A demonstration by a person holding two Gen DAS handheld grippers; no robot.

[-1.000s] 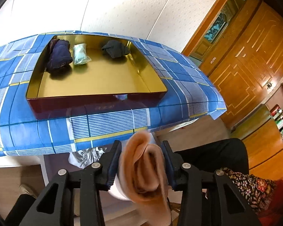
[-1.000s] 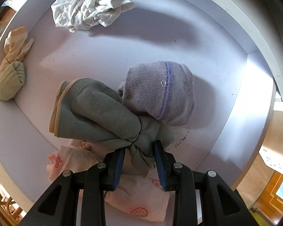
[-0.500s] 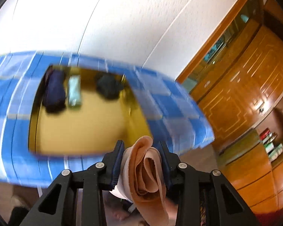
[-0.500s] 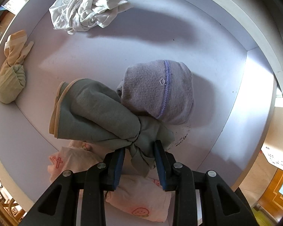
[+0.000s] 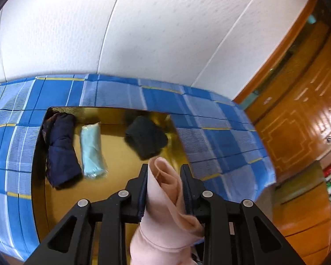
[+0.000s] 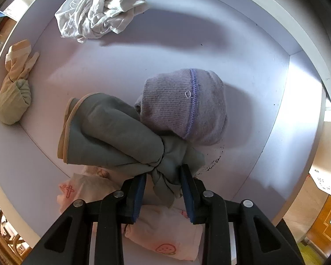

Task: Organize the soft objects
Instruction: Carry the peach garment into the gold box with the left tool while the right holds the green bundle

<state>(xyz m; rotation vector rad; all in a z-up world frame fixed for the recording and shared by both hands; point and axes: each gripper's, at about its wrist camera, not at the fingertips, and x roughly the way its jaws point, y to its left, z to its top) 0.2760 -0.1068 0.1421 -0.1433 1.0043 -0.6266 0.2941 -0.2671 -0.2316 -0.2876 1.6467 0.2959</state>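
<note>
Left gripper [image 5: 164,184] clamped on pink sock [image 5: 165,201], now swung over gold tray [image 5: 38,154] (drop next?); right gripper [image 6: 163,190] unmoved, pinching grey-green bundle [image 6: 112,132].

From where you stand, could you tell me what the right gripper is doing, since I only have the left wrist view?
Observer: The right gripper is shut on a grey-green sock bundle in a white drawer.
Operator: Thank you. Is anything pressed against that bundle?
Observer: Yes, a lavender knitted sock ball touches its far side.
Operator: Understood. What else remains in there to sort?
Observer: A crumpled white garment at the far end, a beige knotted stocking by the left wall, and pink printed socks under the gripper.
</note>
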